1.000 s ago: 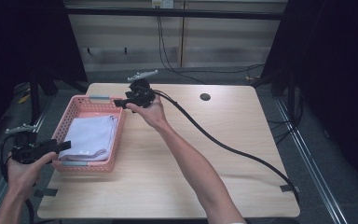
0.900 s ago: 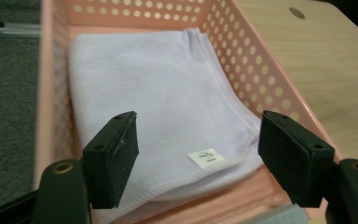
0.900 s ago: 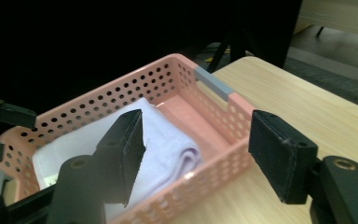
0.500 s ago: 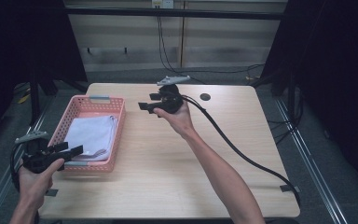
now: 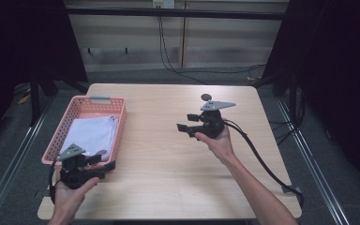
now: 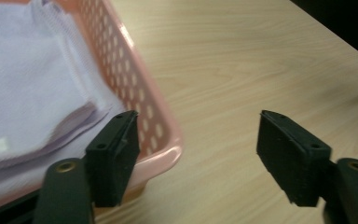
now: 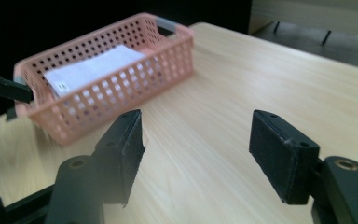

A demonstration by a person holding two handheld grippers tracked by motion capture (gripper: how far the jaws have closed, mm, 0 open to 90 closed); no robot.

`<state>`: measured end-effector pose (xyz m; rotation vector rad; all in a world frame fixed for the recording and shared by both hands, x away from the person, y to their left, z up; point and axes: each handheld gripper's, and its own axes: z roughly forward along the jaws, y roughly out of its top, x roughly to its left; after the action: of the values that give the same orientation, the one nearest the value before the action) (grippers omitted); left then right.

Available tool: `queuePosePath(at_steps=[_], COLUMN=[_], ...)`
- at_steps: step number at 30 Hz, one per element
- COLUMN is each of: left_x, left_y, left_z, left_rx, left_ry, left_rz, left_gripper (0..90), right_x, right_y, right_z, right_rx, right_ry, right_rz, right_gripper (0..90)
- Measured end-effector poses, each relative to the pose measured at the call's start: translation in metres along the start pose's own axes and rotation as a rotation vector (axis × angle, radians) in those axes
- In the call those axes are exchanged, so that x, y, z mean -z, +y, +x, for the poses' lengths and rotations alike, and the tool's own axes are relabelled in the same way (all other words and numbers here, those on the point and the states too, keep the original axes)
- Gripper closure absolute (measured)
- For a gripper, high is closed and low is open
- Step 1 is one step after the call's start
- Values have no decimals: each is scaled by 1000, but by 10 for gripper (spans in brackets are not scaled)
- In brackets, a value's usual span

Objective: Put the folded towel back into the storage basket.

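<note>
Your left gripper (image 5: 107, 165) is wide open and empty at the near corner of the pink basket (image 5: 117, 126), ready to reach the folded cloth (image 5: 93, 134). Your right gripper (image 5: 183, 124) waits wide open and empty over the counter (image 5: 168, 159).

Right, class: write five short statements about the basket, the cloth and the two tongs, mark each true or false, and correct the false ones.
1. The pink basket sits on the left part of the table. True.
2. The folded white cloth lies on the bare table. False: it lies inside the basket.
3. The left tongs are shut on the basket rim. False: they are open, at the basket's near corner.
4. The right tongs are open and hold nothing. True.
5. The right tongs touch the basket. False: they are apart from it, over the middle of the table.
</note>
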<state>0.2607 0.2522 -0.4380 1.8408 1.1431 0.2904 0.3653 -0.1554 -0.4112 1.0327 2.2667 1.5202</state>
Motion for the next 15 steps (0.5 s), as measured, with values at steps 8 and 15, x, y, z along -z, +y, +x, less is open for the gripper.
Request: queuePosePath(at_steps=[8, 15], left_x=[0, -22], left_y=[-4, -23], left_z=[-34, -48], left_rx=[-35, -98], left_ry=[-59, -51], left_rz=[-27, 44], left_gripper=[300, 304], right_x=[59, 111], right_y=[-41, -79], right_z=[-8, -4], right_rx=[-52, -87], right_ry=[-54, -105], right_rz=[-18, -16], right_gripper=[348, 346])
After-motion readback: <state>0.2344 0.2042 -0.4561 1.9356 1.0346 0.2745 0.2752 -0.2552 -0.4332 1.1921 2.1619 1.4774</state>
